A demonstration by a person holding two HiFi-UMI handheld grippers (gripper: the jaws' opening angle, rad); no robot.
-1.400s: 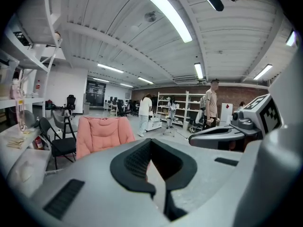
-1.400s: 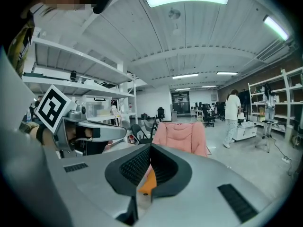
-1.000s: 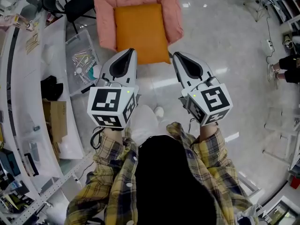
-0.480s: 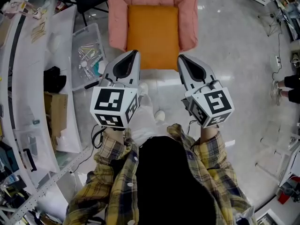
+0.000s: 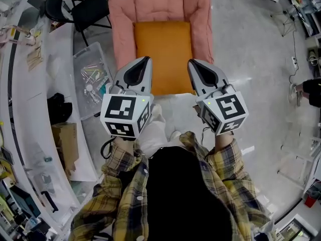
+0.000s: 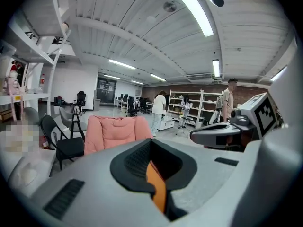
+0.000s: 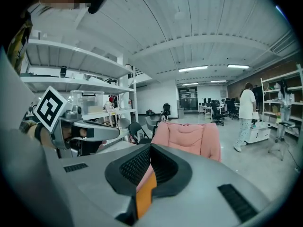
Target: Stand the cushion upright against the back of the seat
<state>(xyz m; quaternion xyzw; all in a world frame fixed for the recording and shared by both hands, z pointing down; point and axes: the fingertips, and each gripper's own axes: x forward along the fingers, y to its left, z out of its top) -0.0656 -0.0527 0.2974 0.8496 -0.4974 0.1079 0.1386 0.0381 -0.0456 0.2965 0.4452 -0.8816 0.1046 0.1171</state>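
Your left gripper (image 5: 145, 60) and right gripper (image 5: 191, 63) are both closed tight, jaws together, with nothing held. You hold them side by side, pointing at the pink chair (image 5: 198, 19). The orange cushion (image 5: 163, 49) lies flat on the seat, its far edge at the backrest. In your head view the two tips sit over the cushion's near corners, one on each side. Each gripper view shows a strip of orange just past its closed jaws, with the chair ahead
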